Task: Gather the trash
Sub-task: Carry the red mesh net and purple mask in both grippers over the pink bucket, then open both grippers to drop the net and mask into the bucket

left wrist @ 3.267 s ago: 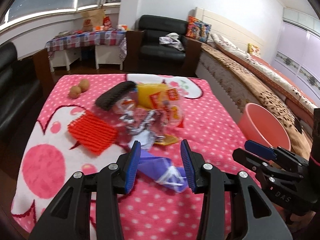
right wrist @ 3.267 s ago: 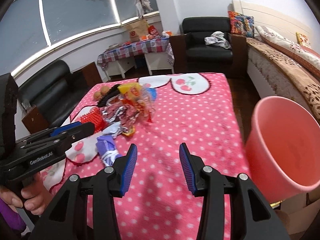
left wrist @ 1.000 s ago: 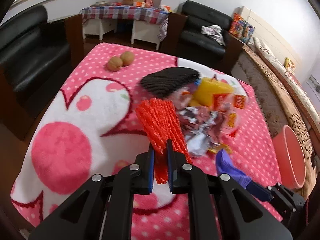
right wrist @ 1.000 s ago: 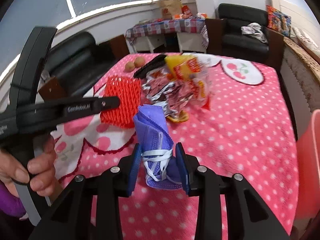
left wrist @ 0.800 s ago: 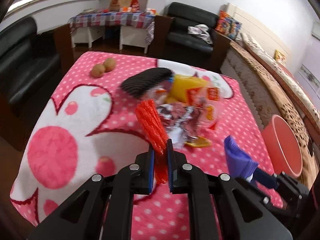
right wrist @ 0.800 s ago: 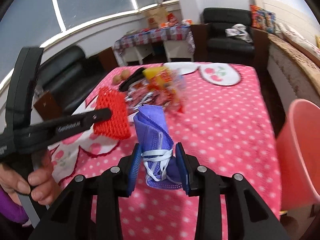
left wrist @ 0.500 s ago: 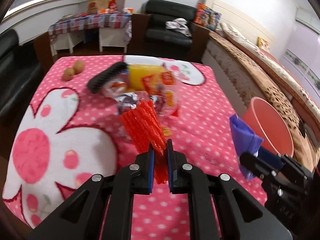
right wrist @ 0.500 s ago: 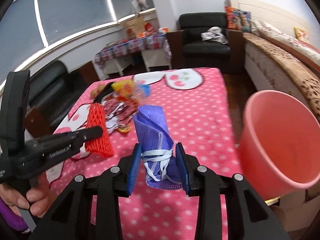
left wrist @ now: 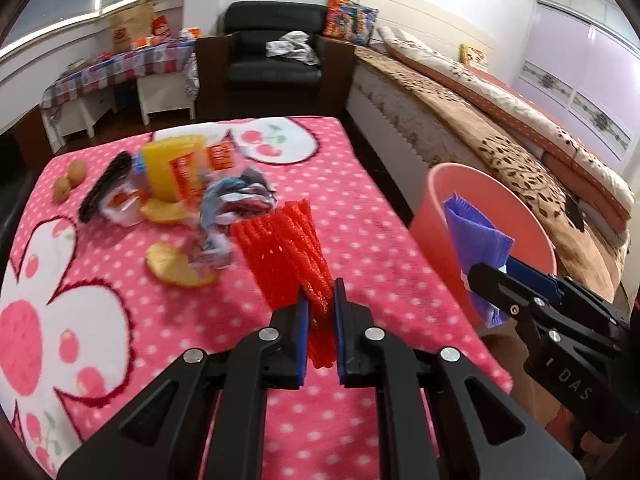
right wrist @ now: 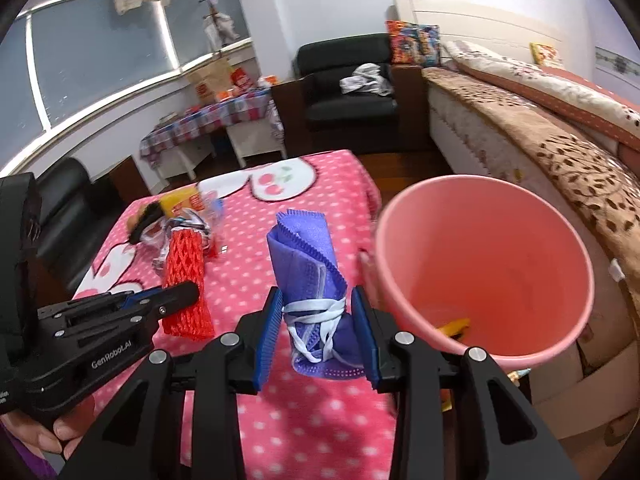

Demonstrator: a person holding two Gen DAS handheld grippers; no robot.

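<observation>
Left gripper (left wrist: 319, 312): pinching the red foam net (left wrist: 288, 248), lifted above the pink dotted table cover (left wrist: 360, 240).
Right gripper (right wrist: 316, 330): clamped on the rolled purple face mask (right wrist: 308, 276), near the bucket's left rim.
Pink bucket (right wrist: 484, 264): right of the table, something yellow inside.
Remaining wrappers (left wrist: 236, 200): far left on the cover.

I'm looking into a lived-in home: a black armchair (left wrist: 276, 50) with clothes dropped on it, a long bed (left wrist: 500, 120) under a leopard-print cover, and a worktop (left wrist: 360, 208) draped in pink polka-dot blanket.
</observation>
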